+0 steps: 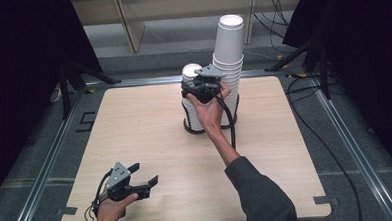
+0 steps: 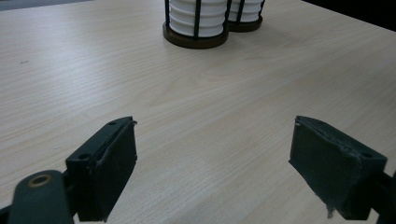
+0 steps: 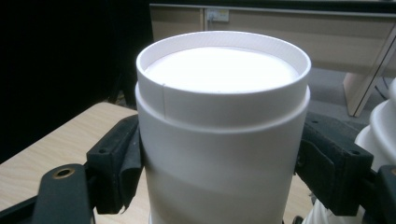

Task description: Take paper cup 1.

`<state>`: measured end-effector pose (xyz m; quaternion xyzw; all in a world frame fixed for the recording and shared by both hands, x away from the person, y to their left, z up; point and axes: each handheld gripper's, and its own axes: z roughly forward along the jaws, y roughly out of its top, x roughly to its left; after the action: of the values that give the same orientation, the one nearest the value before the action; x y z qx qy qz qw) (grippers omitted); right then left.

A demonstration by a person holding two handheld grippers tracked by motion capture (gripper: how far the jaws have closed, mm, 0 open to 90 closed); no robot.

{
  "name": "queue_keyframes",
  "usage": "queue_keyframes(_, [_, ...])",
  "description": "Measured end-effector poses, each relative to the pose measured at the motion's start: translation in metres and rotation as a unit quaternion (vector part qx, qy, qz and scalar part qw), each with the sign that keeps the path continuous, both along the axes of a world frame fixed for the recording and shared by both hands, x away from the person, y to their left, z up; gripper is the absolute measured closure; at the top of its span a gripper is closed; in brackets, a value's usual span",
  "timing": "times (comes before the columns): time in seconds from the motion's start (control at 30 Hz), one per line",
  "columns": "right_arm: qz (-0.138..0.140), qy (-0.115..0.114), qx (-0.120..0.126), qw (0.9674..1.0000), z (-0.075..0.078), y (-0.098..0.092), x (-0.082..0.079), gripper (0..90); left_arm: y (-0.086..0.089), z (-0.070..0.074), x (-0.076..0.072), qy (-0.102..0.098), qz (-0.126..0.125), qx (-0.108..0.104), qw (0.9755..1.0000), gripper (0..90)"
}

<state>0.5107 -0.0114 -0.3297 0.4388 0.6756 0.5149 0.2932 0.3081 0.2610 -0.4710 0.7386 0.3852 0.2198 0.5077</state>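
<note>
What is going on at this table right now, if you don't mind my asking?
A person is working two stacks of upside-down white paper cups held in dark wire racks. The right gripper is clamped around the top cup of the shorter stack, beside the taller stack. The left gripper rests low at the near edge of the wooden table, jaws apart and holding nothing.

The table [image 1: 135, 143] is bare wood over its whole near half and along its left and right sides, so a hand can pass freely there. Obstacles stand far of centre: the short cup stack [image 1: 192, 98] in its black holder and, touching it on the right, the tall cup stack [image 1: 228, 59]. The right gripper [image 1: 203, 87] and its forearm block the near-right approach to them.
</note>
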Motion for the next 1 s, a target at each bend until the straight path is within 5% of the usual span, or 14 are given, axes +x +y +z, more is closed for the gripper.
queue_keyframes(0.37, [0.012, -0.022, 0.020, 0.9995, 0.028, -0.008, -0.008, 22.1, 0.000, 0.000, 0.001, -0.002, -0.003, -0.002, 1.0000, 14.2])
queue_keyframes(0.47, [0.016, -0.026, 0.025, 0.9992, 0.036, -0.008, -0.011, 22.1, 0.000, 0.001, -0.002, 0.013, 0.008, 0.009, 0.9998, 14.2])
queue_keyframes(0.6, [0.023, -0.045, 0.029, 0.9983, 0.056, -0.010, -0.015, 22.1, 0.000, 0.000, 0.001, -0.002, -0.004, -0.002, 1.0000, 14.2])
queue_keyframes(0.63, [0.023, -0.045, 0.029, 0.9983, 0.056, -0.010, -0.015, 22.1, -0.001, 0.001, -0.002, 0.012, 0.009, 0.005, 0.9999, 14.2])
queue_keyframes(0.83, [0.037, -0.073, 0.046, 0.9956, 0.080, -0.014, -0.023, 22.1, 0.000, 0.000, 0.001, -0.002, -0.004, -0.003, 1.0000, 14.2])
queue_keyframes(1.0, [0.060, -0.091, 0.058, 0.9923, 0.094, -0.023, -0.039, 22.1, -0.001, 0.001, -0.002, 0.013, 0.008, 0.008, 0.9998, 14.2])
